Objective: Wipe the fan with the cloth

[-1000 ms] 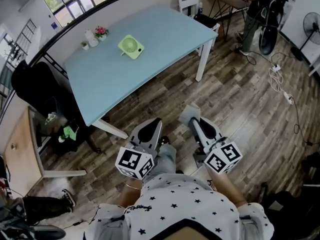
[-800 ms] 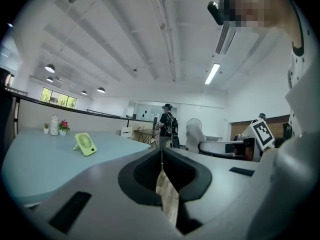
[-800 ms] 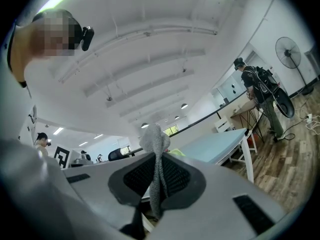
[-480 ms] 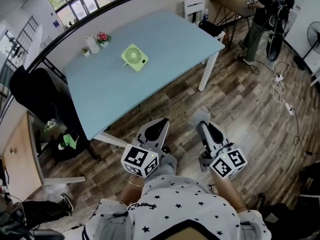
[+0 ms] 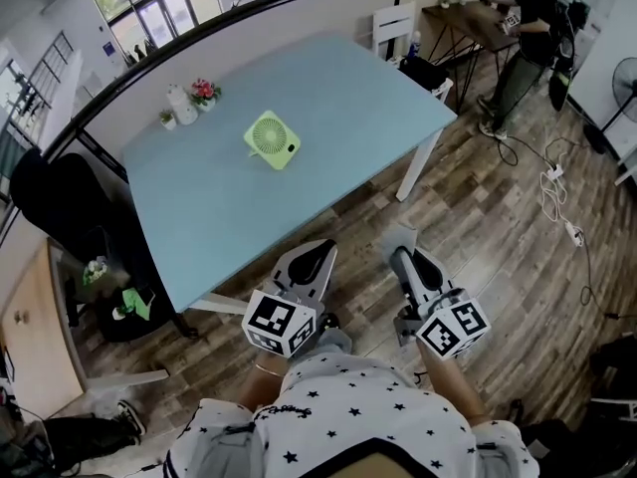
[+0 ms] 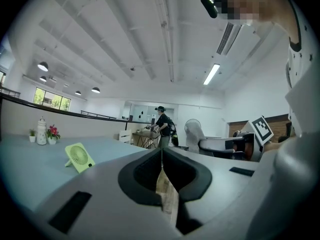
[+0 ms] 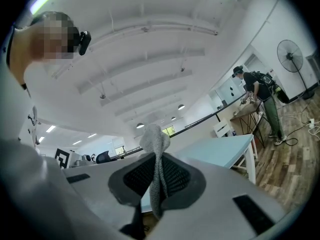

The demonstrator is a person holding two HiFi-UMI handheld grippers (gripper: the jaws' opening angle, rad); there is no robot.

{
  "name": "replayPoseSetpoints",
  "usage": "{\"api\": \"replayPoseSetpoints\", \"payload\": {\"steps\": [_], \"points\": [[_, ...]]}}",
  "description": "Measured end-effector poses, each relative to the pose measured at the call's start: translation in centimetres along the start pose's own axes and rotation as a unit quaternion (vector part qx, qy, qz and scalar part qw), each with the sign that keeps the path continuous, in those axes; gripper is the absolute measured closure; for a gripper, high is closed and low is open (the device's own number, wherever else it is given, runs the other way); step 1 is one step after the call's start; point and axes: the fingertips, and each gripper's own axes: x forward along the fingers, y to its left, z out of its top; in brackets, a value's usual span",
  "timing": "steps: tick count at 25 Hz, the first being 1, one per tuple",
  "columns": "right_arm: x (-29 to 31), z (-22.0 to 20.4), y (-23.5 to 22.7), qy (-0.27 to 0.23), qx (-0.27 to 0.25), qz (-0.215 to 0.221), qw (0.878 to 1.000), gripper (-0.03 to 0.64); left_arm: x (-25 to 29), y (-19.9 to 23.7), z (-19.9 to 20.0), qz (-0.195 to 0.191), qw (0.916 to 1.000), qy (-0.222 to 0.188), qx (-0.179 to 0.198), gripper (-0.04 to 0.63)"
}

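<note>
A small light-green fan [image 5: 273,139] stands on the pale blue table [image 5: 328,98], toward its far left part. In the left gripper view the fan [image 6: 78,157] shows at the left, well ahead of me. Both grippers hang low over the wooden floor, short of the table's near edge. My right gripper [image 5: 402,247] is shut on a grey cloth [image 7: 155,149], which sticks up between its jaws and hangs below them. My left gripper [image 5: 307,263] is shut with nothing in it; only a thin slit shows between its jaws.
A white jug [image 5: 180,104] and a small pot of flowers [image 5: 202,93] stand behind the fan. A white chair [image 5: 396,23] is at the table's far corner. A person [image 5: 528,28] stands at a dark desk beyond. A black chair [image 5: 70,207] sits left; cables [image 5: 557,182] lie right.
The table and fan have slid lower and closer in the head view as I came nearer. Both grippers keep their pose; the cloth stays in the right one.
</note>
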Motion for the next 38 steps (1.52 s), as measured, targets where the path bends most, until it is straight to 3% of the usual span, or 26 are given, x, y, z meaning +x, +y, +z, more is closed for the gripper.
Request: {"api": "replayPoseSetpoints", "payload": {"steps": [13, 22, 28, 38], "points": [[10.7, -0.2, -0.4, 0.021, -0.015, 0.028, 0.999, 0.588, 2.0, 9.8, 0.9, 0.03, 0.9992, -0.017, -0.022, 0.563], [16.9, -1.4, 0.9, 0.053, -0.023, 0.09, 0.994, 0.588, -0.1, 15.0, 0.1, 0.102, 0.9941, -0.019, -0.032, 0.563], [21.7, -2.0, 0.9, 0.076, -0.027, 0.15, 0.985, 0.588, -0.8, 17.7, -0.4, 0.164, 0.9855, -0.019, -0.038, 0.563], [30.9, -2.3, -0.8, 0.121, -0.014, 0.248, 0.961, 0.588, 1.3, 23.4, 1.2, 0.277, 0.9596, -0.03, -0.038, 0.563]]}}
